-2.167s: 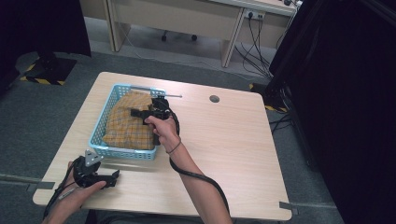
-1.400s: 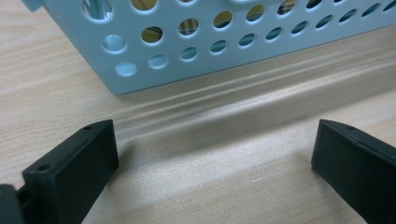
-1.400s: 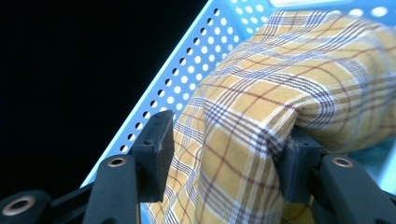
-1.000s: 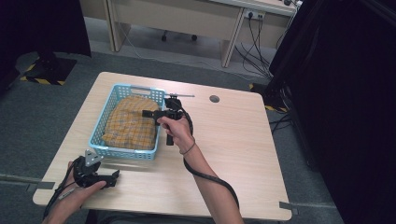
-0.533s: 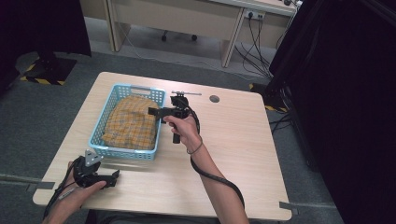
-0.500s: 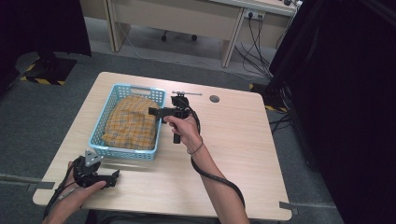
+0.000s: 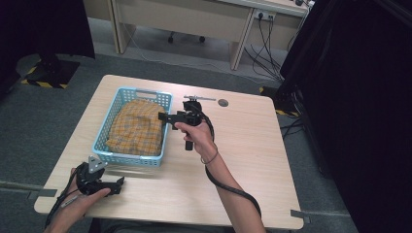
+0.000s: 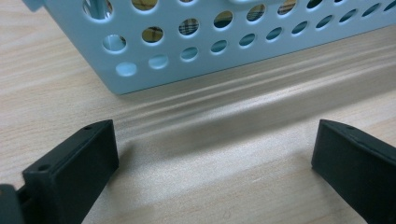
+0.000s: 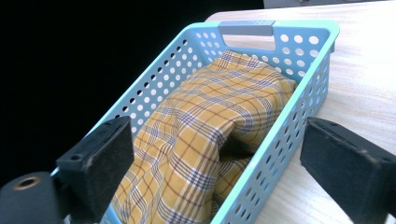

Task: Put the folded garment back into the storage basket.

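A light blue perforated basket (image 7: 163,98) stands on the left half of the wooden table, holding a crumpled yellow plaid cloth (image 7: 133,127). The right gripper (image 7: 165,117) hovers over the basket's right rim, its jaws wide open and empty. In the right gripper view the cloth (image 9: 205,135) lies piled in the basket (image 9: 299,46), past both jaws. The left gripper (image 7: 116,183) rests on the table at the front left, just in front of the basket. It is open, and its view looks at the basket's wall (image 8: 196,42) over bare table.
A round grommet (image 7: 223,103) and a thin metal bar (image 7: 199,97) lie at the table's back edge, behind the right hand. Black cables trail from both grippers. A black curtain (image 7: 359,97) hangs to the right of the table. A desk and floor cables lie beyond it.
The right gripper has drawn back to the right, from over the cloth in the basket to the basket's right rim. The left gripper has stayed put.
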`<state>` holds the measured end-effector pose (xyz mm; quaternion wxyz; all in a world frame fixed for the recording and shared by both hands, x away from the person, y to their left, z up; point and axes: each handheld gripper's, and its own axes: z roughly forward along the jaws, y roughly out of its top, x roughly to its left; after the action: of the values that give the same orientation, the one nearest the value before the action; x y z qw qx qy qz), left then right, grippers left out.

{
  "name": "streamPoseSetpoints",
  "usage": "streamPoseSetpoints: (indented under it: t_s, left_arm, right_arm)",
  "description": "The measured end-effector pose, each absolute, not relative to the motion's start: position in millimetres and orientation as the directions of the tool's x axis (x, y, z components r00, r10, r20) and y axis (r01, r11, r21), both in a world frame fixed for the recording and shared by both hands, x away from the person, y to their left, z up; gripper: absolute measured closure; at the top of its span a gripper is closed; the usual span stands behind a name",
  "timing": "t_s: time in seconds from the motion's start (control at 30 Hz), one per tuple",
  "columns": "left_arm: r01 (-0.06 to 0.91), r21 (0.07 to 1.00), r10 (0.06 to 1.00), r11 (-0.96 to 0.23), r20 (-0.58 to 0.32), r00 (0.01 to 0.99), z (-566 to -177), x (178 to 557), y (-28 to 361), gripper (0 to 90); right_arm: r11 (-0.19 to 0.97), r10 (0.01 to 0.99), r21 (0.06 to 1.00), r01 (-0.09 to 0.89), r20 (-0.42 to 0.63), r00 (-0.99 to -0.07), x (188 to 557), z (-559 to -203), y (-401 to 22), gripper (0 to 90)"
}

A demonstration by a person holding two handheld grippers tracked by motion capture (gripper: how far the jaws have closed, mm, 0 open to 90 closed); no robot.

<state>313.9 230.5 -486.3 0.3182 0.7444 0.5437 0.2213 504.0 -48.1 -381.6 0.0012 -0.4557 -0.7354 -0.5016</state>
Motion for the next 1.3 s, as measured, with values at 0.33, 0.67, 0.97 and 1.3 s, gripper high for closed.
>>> streamPoseSetpoints:
  t_s: [0.33, 0.67, 0.97, 1.3]
  left_arm:
    - [0.669, 0.715, 0.951, -0.205, -0.017, 0.31, -486.4, 313.9, 230.5, 0.0]
    - [0.669, 0.714, 0.951, -0.205, -0.016, 0.309, -486.3, 313.9, 230.6, 0.0]
    - [0.669, 0.714, 0.952, -0.204, -0.015, 0.306, -486.3, 314.0, 230.6, 0.0]
    - [0.669, 0.714, 0.952, -0.204, -0.015, 0.306, -486.3, 314.0, 230.6, 0.0]
  right_arm:
    - [0.094, 0.661, 0.748, 0.657, 0.447, -0.603, 497.3, -381.8, -55.9, 6.9]
    - [0.105, 0.663, 0.763, 0.638, 0.424, -0.617, 491.9, -380.8, -62.0, 6.7]
    - [0.109, 0.661, 0.764, 0.636, 0.422, -0.621, 487.7, -383.6, -68.5, 6.9]
    - [0.12, 0.663, 0.765, 0.632, 0.412, -0.625, 483.9, -384.4, -75.7, 7.3]
